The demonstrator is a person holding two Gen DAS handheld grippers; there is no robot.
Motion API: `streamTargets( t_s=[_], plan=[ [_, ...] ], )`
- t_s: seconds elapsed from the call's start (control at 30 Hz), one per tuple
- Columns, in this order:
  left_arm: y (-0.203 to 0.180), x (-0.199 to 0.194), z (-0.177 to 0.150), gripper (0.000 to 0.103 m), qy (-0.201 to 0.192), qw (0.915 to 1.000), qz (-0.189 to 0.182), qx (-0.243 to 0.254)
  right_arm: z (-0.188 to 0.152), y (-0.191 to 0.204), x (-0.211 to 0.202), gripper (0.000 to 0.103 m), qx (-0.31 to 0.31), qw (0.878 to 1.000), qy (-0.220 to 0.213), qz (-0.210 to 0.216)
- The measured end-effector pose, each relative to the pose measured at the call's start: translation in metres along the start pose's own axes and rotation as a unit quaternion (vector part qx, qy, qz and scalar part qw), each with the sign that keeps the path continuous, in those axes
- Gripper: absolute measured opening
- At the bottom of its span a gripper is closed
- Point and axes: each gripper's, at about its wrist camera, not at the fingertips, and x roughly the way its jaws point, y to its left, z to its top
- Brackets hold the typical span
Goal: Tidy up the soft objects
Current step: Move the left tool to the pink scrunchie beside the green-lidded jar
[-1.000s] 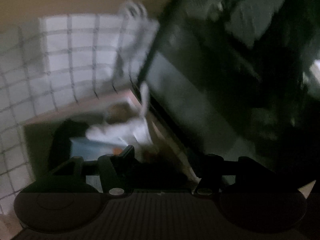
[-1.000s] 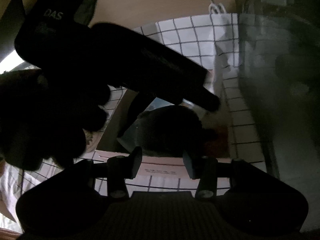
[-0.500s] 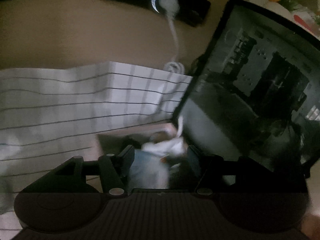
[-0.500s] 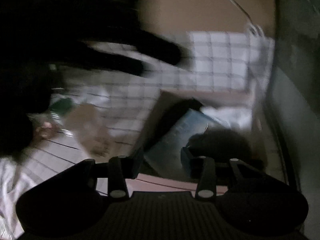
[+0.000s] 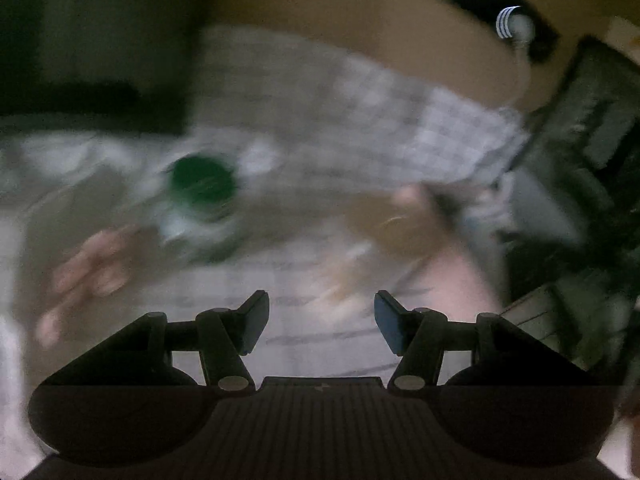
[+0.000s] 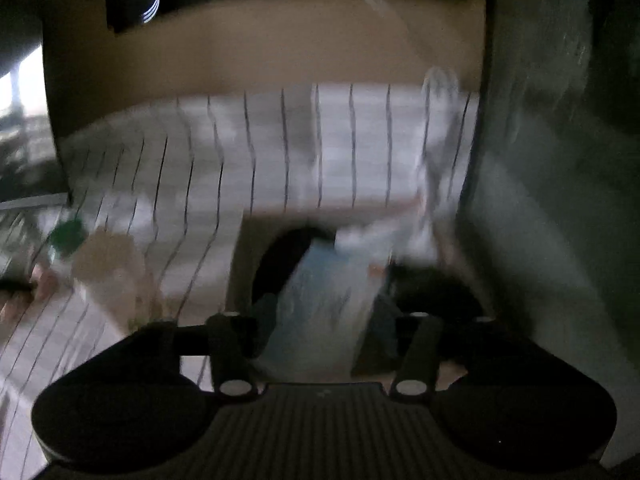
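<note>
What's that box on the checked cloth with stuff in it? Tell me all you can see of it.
The cardboard box is an open-topped brown carton, dim and blurred in the right wrist view. It sits on the white grid-patterned cloth, close beside a dark glassy panel on its right. Inside lie a pale blue soft item, something black at the back left and white fabric at the far side. Finer detail cannot be made out. Nothing grips the box; the right gripper hangs over its near edge, jaws opening.
</note>
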Motion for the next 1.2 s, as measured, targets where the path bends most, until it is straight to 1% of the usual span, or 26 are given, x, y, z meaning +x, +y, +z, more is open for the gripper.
streamTargets(
  t_s=[0.03,0.07,0.13,0.23,0.33,0.4,0.5,0.57,0.67,0.73,0.83,0.87,0.93,1.03,1.13,1.2],
  plan=[
    [0.012,-0.002,-0.005,0.063,0.001,0.9998,0.017,-0.005,0.003,0.007,-0.006,0.063,-0.002,1.0,-0.02,-0.009],
    [0.027,-0.007,-0.011,0.063,0.0,0.999,0.044,-0.01,0.008,0.017,-0.01,0.064,-0.009,0.999,-0.037,-0.012],
    [0.052,-0.014,-0.018,0.063,-0.006,0.9962,0.084,-0.021,0.019,0.035,-0.017,0.064,-0.023,0.998,-0.052,-0.001],
    [0.086,-0.024,-0.021,0.063,-0.02,0.9938,0.103,-0.037,0.029,0.065,-0.03,0.064,-0.029,0.997,-0.069,0.024],
    [0.109,-0.029,-0.02,0.063,-0.027,0.9935,0.108,-0.025,0.031,0.098,-0.038,0.064,-0.03,0.995,-0.072,0.064],
    [0.123,-0.024,-0.019,0.063,-0.024,0.9943,0.102,-0.018,0.024,0.123,-0.037,0.066,-0.032,0.994,-0.051,0.088],
    [0.134,-0.011,-0.013,0.063,-0.021,0.9951,0.096,-0.01,0.001,0.161,-0.019,0.066,-0.036,0.992,0.012,0.119],
    [0.14,-0.003,-0.008,0.063,-0.02,0.9953,0.095,-0.007,-0.02,0.186,-0.007,0.066,-0.051,0.988,0.056,0.138],
    [0.144,0.009,0.0,0.063,-0.017,0.9956,0.092,0.006,-0.042,0.213,0.007,0.066,-0.084,0.98,0.103,0.15],
    [0.145,0.015,0.005,0.063,-0.016,0.9958,0.089,0.01,-0.052,0.221,0.012,0.066,-0.098,0.975,0.12,0.158],
    [0.142,0.025,0.013,0.063,-0.014,0.9968,0.076,0.02,-0.06,0.224,0.027,0.066,-0.104,0.971,0.142,0.162],
    [0.141,0.03,0.016,0.064,-0.011,0.997,0.071,0.028,-0.061,0.224,0.032,0.066,-0.1,0.971,0.146,0.162],
    [0.14,0.041,0.018,0.064,0.002,0.9965,0.077,0.034,-0.063,0.226,0.045,0.066,-0.089,0.97,0.158,0.16],
    [0.141,0.053,0.019,0.064,0.015,0.9962,0.08,0.032,-0.068,0.22,0.054,0.067,-0.068,0.966,0.181,0.17],
    [0.139,0.063,0.02,0.065,0.023,0.9955,0.087,0.03,-0.069,0.221,0.053,0.069,-0.068,0.967,0.177,0.173],
    [0.138,0.067,0.021,0.066,0.021,0.9952,0.09,0.031,-0.069,0.223,0.053,0.072,-0.072,0.966,0.178,0.174]
  ],
)
